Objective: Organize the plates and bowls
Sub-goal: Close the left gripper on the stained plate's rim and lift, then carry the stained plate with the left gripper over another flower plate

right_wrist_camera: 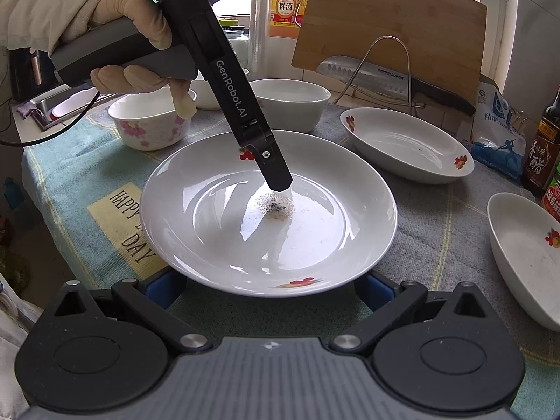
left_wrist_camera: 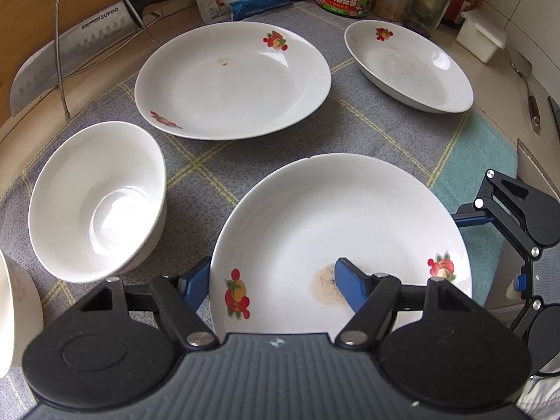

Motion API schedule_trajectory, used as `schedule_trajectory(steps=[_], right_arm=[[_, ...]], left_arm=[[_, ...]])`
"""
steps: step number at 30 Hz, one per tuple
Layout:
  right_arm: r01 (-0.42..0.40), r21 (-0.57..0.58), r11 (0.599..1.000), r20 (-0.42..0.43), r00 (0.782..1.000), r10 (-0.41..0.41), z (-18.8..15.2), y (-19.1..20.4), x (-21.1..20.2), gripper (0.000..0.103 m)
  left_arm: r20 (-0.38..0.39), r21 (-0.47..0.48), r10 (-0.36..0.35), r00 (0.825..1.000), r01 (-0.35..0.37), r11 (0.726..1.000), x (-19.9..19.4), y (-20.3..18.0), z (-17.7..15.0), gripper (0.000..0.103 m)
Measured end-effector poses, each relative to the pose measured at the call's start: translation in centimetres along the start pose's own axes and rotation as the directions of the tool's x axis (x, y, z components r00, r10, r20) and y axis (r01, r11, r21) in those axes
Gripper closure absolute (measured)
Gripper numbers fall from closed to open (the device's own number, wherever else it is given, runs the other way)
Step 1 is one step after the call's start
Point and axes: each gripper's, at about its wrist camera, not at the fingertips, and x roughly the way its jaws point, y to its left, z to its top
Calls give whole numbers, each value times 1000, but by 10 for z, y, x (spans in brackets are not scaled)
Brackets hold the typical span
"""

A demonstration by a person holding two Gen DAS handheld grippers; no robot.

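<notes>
White porcelain, the near plate [left_wrist_camera: 332, 227] lies flat on the grey checked cloth [left_wrist_camera: 196, 168] of the desk, with the hollow side up. It is round, so it has no long axis. Fruit prints sit on its rim, and a brownish speckled stain [left_wrist_camera: 327, 285] is near its middle.

The left tongs [left_wrist_camera: 273, 280] point steeply down from the left. They are open and stand across the left rim of the plate: one finger [left_wrist_camera: 196, 280] is outside the rim, the other is inside, with its tip at the stain. A gloved hand [right_wrist_camera: 133, 35] holds their grey handle.

The right tongs [right_wrist_camera: 269, 285] are at the opposite edge of the same plate. They are wide open and grip nothing.

Two more printed plates stand far: one [left_wrist_camera: 231, 80] in the middle and one [left_wrist_camera: 409, 66] to the right. A plain white bowl [left_wrist_camera: 98, 199] stands left of the near plate, apart from it, and is empty. A flowered bowl [right_wrist_camera: 150, 122] stands near it.
</notes>
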Motion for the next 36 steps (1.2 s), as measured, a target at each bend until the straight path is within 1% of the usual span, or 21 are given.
schedule_trajectory(steps=[4, 14, 23, 28, 36], right_arm=[[-3, 3, 1000, -7, 1000, 3, 2, -1, 2, 0], [-4, 11, 1000, -18, 1000, 4, 4, -1, 5, 0], [-5, 18, 1000, -18, 1000, 5, 5, -2, 5, 0], [-7, 32, 999, -5, 1000, 7, 5, -5, 2, 0], [8, 29, 1000, 9, 1000, -8, 8, -14, -11, 0]], left_arm=[[-23, 3, -13, 1000, 13, 1000, 4, 2, 4, 30], [-31, 7, -5, 1000, 5, 1000, 11, 1, 4, 34], [-27, -2, -2, 1000, 2, 1000, 9, 1, 4, 36], [-23, -6, -2, 1000, 2, 1000, 7, 0, 6, 36], [-7, 15, -6, 1000, 6, 1000, 0, -8, 17, 36]])
